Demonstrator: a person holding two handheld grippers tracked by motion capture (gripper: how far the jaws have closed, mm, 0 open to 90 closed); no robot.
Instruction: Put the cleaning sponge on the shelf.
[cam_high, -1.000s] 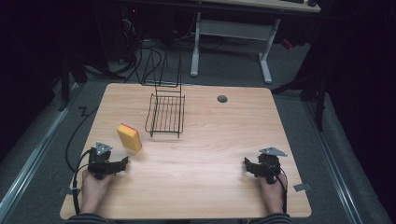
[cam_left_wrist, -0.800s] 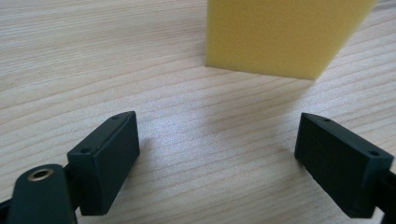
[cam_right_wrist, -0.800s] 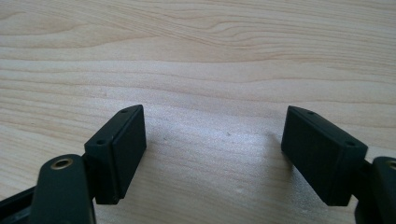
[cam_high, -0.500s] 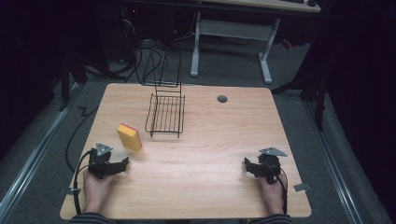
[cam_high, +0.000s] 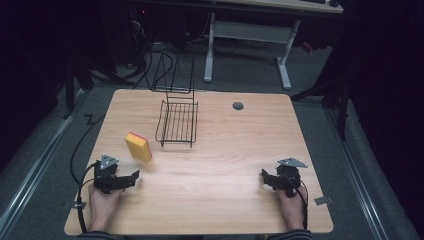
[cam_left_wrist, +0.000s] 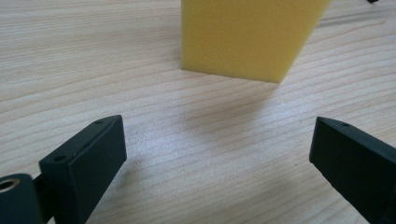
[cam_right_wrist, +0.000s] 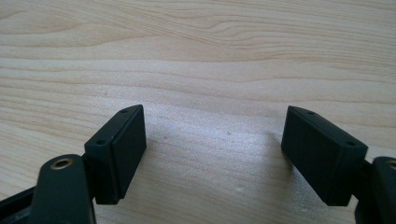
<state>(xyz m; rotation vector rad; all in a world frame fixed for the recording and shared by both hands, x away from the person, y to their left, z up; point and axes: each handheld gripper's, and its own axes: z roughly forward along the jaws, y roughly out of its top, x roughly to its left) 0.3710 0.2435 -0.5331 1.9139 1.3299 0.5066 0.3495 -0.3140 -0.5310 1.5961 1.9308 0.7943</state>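
Observation:
A yellow sponge (cam_high: 138, 147) with a red underside lies tilted on the wooden table (cam_high: 225, 150), left of centre. My left gripper (cam_high: 131, 178) sits low at the front left, just below the sponge, open, nothing between its jaws. In the left gripper view the sponge (cam_left_wrist: 247, 37) stands ahead of the spread jaws. My right gripper (cam_high: 266, 178) rests at the front right, open over bare wood (cam_right_wrist: 210, 70). A hand holds each gripper.
A black wire rack (cam_high: 177, 122) stands behind the sponge, its tall back toward the far edge. A round cable hole (cam_high: 238, 105) lies at the back centre. Cables trail off the left edge. A white desk frame (cam_high: 245, 45) stands beyond the table.

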